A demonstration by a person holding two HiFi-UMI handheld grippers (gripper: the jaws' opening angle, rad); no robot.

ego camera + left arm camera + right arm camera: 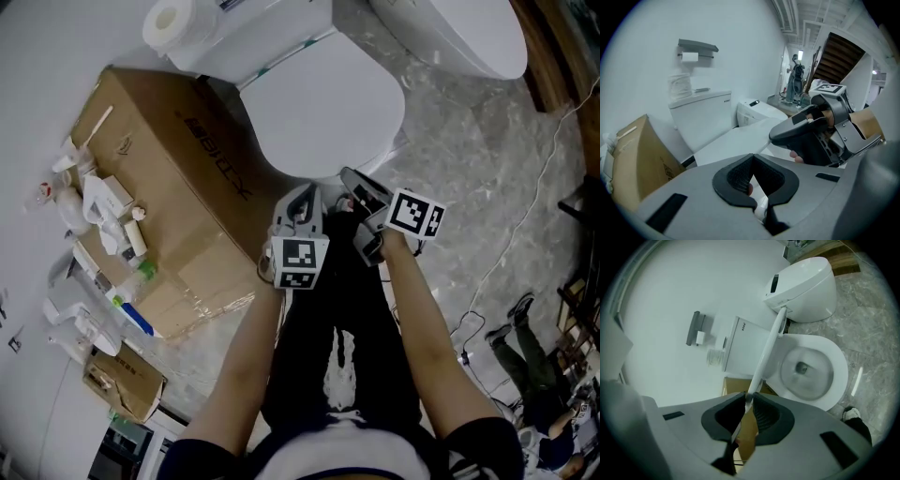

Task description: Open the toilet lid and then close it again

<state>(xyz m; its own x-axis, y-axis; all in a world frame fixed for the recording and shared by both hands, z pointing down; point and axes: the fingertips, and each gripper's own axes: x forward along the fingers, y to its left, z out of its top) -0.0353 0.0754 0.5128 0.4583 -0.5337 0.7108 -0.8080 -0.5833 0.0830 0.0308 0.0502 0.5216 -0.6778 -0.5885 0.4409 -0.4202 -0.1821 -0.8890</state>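
**A:** What's over on the left?

**B:** A cardboard box [159, 197] lies close against the toilet's side. Small bottles and packets [103, 220] sit on the white surface beyond it. A toilet roll [173, 23] rests on the tank [272, 37], and a paper holder [697, 49] hangs on the wall above.

**A:** And the lid?

**B:** The toilet lid [323, 108] is in the middle, raised partway off the bowl [808, 369]. In the right gripper view it shows edge-on, with the seat and the water open beside it.

**A:** Which gripper has it?

**B:** The left gripper [752, 157] has its jaws pressed together on nothing. It sits by the lid's front rim, and I cannot tell whether it touches. The right gripper [747, 397] is just beside it — its pads are clamped on the lid's front edge.

**A:** Anything in the way?

**B:** The box crowds the left side. To the right a second toilet [450, 33] stands near, then cables [525, 216] trail over the marbled floor [469, 159] — and at the far edge, another person's legs [514, 342].
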